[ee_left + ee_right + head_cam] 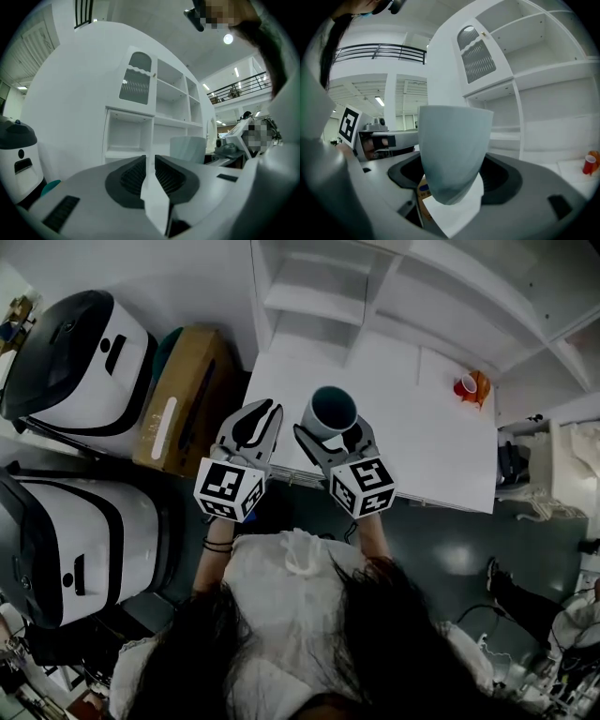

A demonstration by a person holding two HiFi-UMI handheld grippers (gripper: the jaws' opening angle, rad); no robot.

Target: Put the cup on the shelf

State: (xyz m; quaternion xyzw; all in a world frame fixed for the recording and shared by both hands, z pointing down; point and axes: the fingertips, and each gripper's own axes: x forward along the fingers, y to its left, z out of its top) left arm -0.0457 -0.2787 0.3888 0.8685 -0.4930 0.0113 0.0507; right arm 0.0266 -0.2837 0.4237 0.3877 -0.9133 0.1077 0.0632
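A pale grey cup (329,412) with a dark teal inside stands upright over the near part of the white table (422,442). My right gripper (332,434) is shut on it, a jaw on either side. In the right gripper view the cup (452,154) fills the space between the jaws, and the right gripper (452,180) holds its lower body. The white shelf unit (319,296) stands at the table's far edge with its compartments open (534,93). My left gripper (260,426) hovers just left of the cup, shut with nothing in it (149,176). From there the cup (187,149) shows to the right.
A small red cup with something orange beside it (472,387) sits at the table's far right (589,164). Two big white and black machines (75,352) (75,540) and a cardboard box (183,399) stand left of the table. The person stands at the table's near edge.
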